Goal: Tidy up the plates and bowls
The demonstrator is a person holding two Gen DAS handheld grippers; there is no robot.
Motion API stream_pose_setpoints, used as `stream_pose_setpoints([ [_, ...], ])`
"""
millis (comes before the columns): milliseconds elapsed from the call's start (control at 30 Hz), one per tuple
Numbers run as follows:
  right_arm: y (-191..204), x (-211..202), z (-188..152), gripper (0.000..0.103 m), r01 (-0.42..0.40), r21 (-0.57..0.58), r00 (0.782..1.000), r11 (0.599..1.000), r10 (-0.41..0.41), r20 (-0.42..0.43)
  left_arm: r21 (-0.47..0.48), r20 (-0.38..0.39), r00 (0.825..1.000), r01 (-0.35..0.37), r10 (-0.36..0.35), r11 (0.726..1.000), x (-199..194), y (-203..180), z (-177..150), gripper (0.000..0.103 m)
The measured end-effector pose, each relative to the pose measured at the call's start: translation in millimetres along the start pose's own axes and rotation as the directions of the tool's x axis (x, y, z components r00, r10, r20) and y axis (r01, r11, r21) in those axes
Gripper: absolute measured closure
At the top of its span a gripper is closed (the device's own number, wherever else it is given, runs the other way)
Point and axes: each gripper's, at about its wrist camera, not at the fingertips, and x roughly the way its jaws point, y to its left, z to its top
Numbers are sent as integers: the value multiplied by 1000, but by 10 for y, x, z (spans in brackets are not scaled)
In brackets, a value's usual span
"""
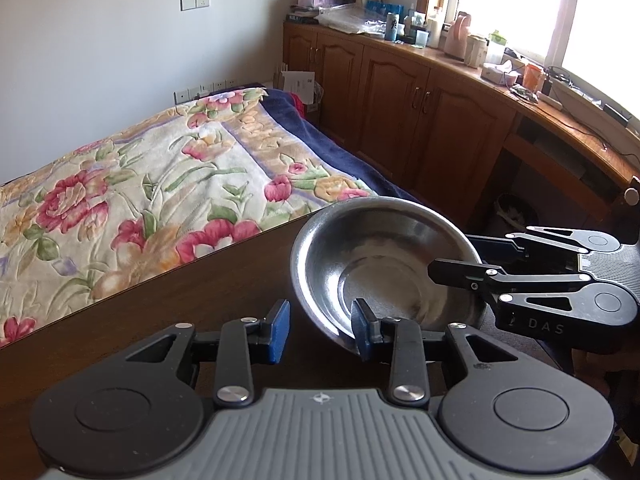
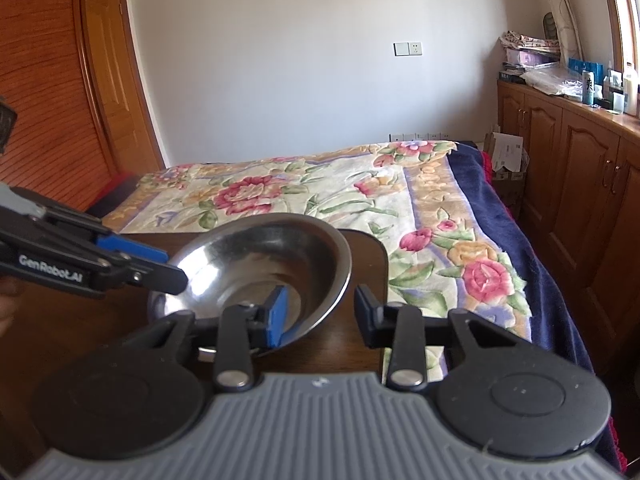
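Your left claw and right claw both gape at the steel bowl's rim, gripping nothing; the bowl on the bench awaits sorting.

A floral quilt covered the bed, a navy blanket along its edge; wooden cabinets lined the window wall — bottles and clutter on top; a dark wooden table stood nearest.
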Motion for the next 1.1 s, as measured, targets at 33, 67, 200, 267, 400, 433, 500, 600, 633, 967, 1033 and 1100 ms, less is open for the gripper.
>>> stream_pose_setpoints([
  [33,-3,4,-1,66,-3,4,1000,1000,3,-1,-2,-4,1000,-1,1,1000,15,-2,1,69],
  [67,-6,7,-4,68,-8,9,1000,1000,8,-2,-4,-9,1000,-1,1,1000,29,0,0,74],
  [200,-10,17,-15,75,-26,30,1000,999,26,-9,-5,-14,1000,2,-3,1000,41,-4,-10,80],
  [267,-1,19,-23,77,-19,24,1000,1000,19,-10,-3,-13,1000,0,0,1000,14,-7,-10,81],
  [400,13,-9,-19,83,-11,24,1000,1000,11,-11,-9,-4,1000,5,-5,1000,-78,4,-20,83],
  [433,18,-24,-15,83,-11,23,1000,1000,11,-9,-12,-1,1000,8,-8,1000,-105,7,-27,84],
  [500,35,-55,0,84,-10,22,1000,1000,10,-5,-14,6,1000,12,-12,1000,-165,4,-37,84],
  [600,83,-115,31,84,-12,15,1000,1000,12,5,-13,26,1000,14,-14,1000,-288,5,-44,84],
  [633,98,-134,43,83,-12,14,1000,1000,12,8,-12,32,999,16,-15,1000,-332,9,-41,84],
  [967,299,-360,157,83,-30,3,998,1000,29,48,-7,120,992,27,-26,1000,-895,8,-96,85],
  [1033,353,-410,178,84,-30,-3,998,1000,31,57,0,137,990,26,-26,1000,-1007,-5,-120,85],
  [1100,407,-463,198,83,-36,-6,997,999,37,65,6,156,988,21,-22,1000,-1121,-9,-150,85],
])
